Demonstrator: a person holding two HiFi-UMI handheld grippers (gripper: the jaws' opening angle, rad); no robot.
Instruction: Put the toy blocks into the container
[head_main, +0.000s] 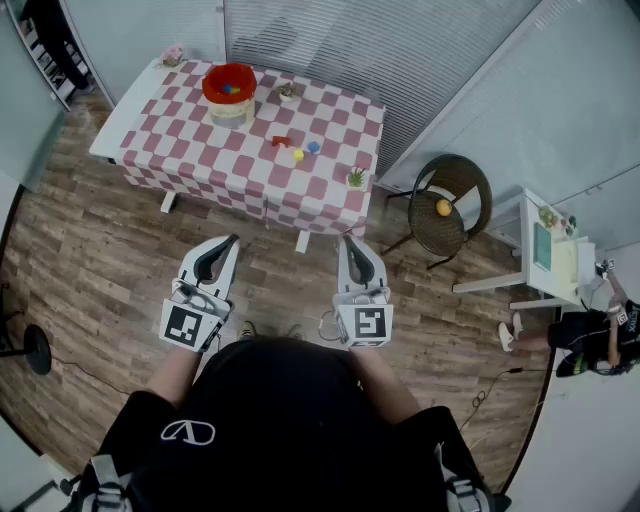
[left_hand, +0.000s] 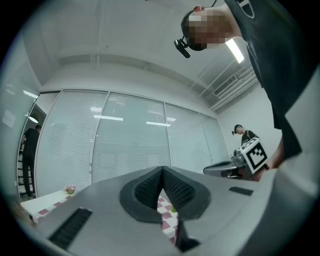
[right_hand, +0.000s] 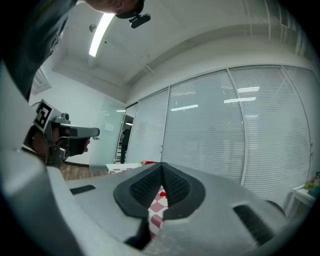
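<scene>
Left gripper (head_main: 231, 241) and right gripper (head_main: 346, 240) are held level, well apart from the table (head_main: 330, 190), probably because no block is approached yet. Jaws pressed together and empty are shown only by the gripper views. Toy blocks (head_main: 296, 148) near the red container (head_main: 229, 85), which seems partly filled, are shown clearly only by the head view.

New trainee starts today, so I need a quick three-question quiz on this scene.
1. True or false: the right gripper holds a block.
2. How many toy blocks lie loose on the checked table, outside the red container?
3. The yellow ball rests on: A) the table B) the chair C) the floor.
Key: 1 false, shut and empty. 2 three: red block, yellow block, blue block. 3 B.
</scene>
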